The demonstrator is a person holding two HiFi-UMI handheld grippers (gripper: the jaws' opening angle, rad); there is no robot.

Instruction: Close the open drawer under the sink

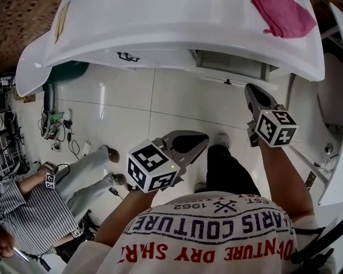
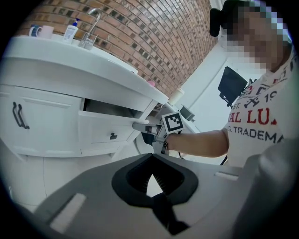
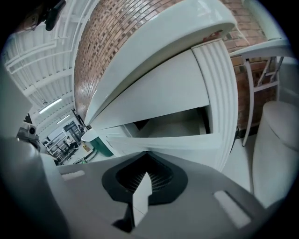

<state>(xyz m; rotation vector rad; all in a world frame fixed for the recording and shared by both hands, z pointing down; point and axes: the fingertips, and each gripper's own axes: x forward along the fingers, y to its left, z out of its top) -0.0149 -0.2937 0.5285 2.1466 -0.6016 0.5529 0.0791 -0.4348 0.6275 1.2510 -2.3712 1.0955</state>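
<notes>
The white drawer under the sink stands pulled out, its dark knob facing me. It also shows in the left gripper view as an open drawer, and in the right gripper view its hollow inside gapes just ahead. My right gripper is shut and empty, its tips at the drawer front's right end. In the left gripper view the right gripper touches that corner. My left gripper hangs shut and empty over the floor, well back from the cabinet.
A pink cloth lies on the sink top. The cabinet door handle is left of the drawer. A seated person and cables occupy the floor at left. A white seat stands at right.
</notes>
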